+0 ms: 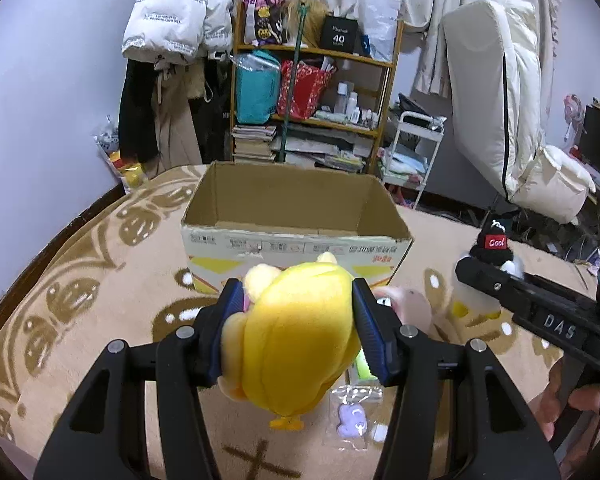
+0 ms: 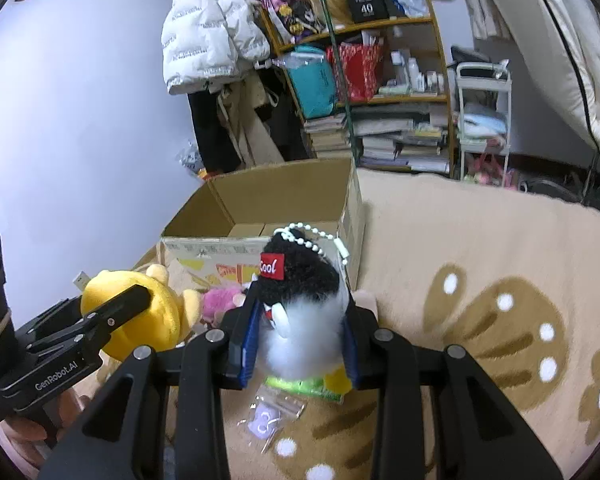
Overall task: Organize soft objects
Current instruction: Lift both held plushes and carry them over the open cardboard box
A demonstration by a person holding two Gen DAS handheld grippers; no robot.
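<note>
Our left tool (image 1: 296, 312) grips the yellow plush (image 1: 300, 344); our right tool (image 2: 300, 344) grips the penguin (image 2: 300, 308) near the box (image 1: 296, 216).

Back wall's crowded: a wooden shelf (image 1: 314, 92) crammed with books, bottles, a teal bag (image 1: 256, 90) beside a red bag (image 1: 304, 90). A white puffer jacket (image 1: 172, 16) hangs to its left, a white trolley (image 1: 414, 148) stands right, and a cream mattress (image 1: 496, 92) leans upright.
</note>
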